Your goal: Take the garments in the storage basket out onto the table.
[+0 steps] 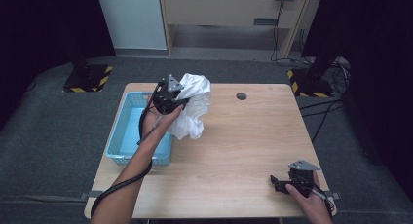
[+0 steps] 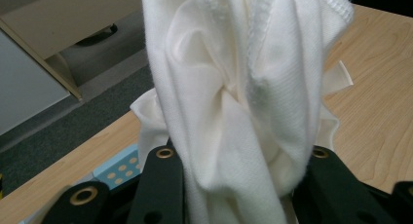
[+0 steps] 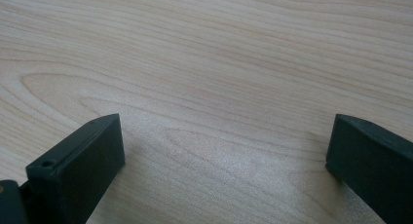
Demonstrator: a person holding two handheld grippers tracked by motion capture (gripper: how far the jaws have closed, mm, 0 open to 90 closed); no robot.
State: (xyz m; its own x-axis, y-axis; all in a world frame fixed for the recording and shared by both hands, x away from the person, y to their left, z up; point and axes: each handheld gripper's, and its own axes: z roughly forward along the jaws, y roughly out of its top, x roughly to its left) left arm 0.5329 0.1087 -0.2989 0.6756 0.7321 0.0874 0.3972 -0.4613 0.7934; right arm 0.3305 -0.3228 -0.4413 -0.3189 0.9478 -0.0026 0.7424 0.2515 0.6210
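the right claw (image 1: 275, 181) sits nearest the camera in the high view, low on the worktop (image 1: 243, 136) at its near right corner, well apart from the blue basket (image 1: 127, 131) and pointing toward it. the left claw (image 1: 184, 102) is raised just beside the basket's far right corner, clenched on a bunched white cloth (image 1: 194, 107) that hangs down from it, its lower folds near or touching the wood (i can't tell which). the cloth's long axis runs roughly up and down, and the basket lies just to the left of it, so the left hand is far the nearer one for any drop into it, i'd judge.

in the left gripper view the white cloth (image 2: 234, 102) rises gathered between the two black jaws, pinched tight; a corner of the basket (image 2: 119, 170) peeks out below left.

in the right gripper view the jaws stand wide apart, released, over bare pale wood grain (image 3: 219, 87).

beyond the worktop: grey carpet and dark curtains.
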